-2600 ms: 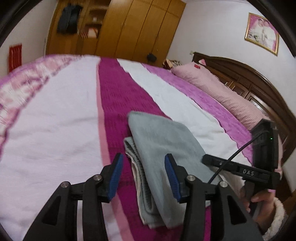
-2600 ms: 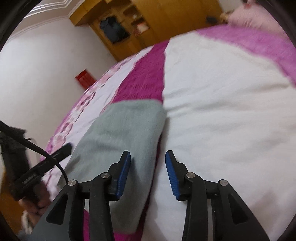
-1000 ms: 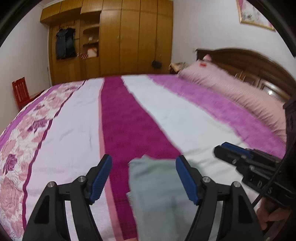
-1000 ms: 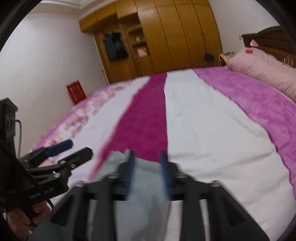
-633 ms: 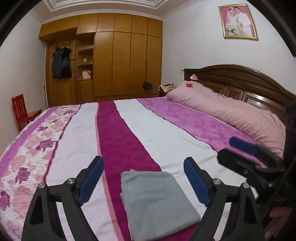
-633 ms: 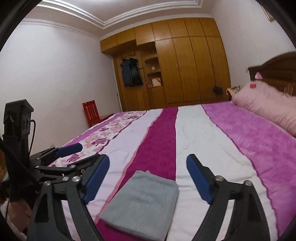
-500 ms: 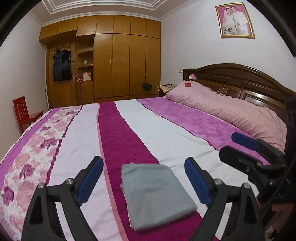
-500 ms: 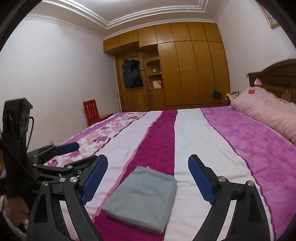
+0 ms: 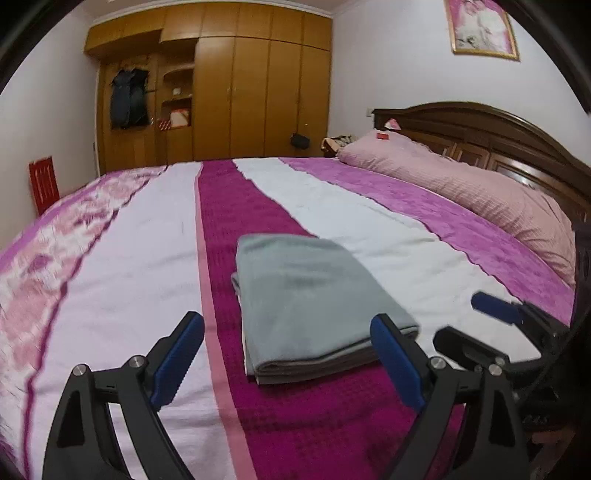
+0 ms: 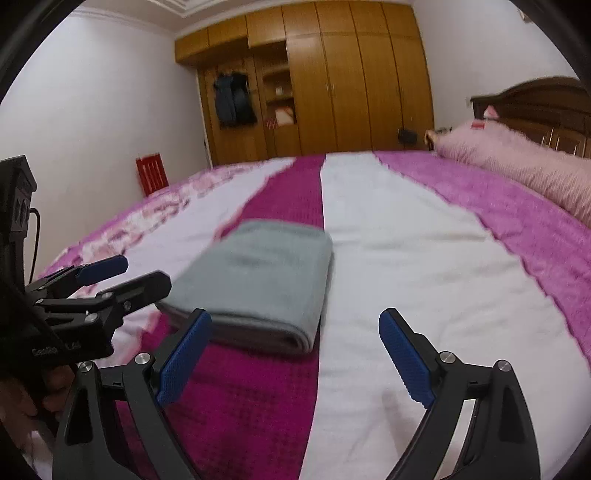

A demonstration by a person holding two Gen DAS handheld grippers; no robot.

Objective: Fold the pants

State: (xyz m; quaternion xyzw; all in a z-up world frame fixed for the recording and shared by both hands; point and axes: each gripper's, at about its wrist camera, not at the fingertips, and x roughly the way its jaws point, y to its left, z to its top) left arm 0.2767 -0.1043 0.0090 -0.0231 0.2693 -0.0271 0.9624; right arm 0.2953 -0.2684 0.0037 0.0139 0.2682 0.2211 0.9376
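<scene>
Behind the bed (image 9: 122, 280) stands one long wooden wardrobe (image 9: 236, 96) that fills the far wall, with one dark garment (image 9: 129, 98) hanging in its open part. One red chair (image 9: 44, 182) stands by the left wall, one framed picture (image 9: 480, 29) hangs on the right wall, and one dark wooden headboard (image 9: 491, 140) closes the right side of the bed. One long pink pillow (image 9: 461, 188) lies along the headboard. The bed cover has stripes of white, dark magenta, lighter purple and a flower pattern.

One pair of grey pants (image 9: 310, 299) lies on the bed, folded into a flat rectangular packet with several layers showing at its near edge. It rests mostly on the dark magenta stripe, and its right part reaches onto the white stripe; this is seen also in the right wrist view (image 10: 262, 280).

Two claws are in view. The left claw (image 9: 288, 365) is wide open and holds nothing; its two blue pads stand apart at both sides of the near edge of the pants, and I cannot tell whether they touch the cloth. The right claw (image 10: 295, 362) is also wide open and empty, near the right front corner of the packet. Each claw appears also at the side of the other camera.
</scene>
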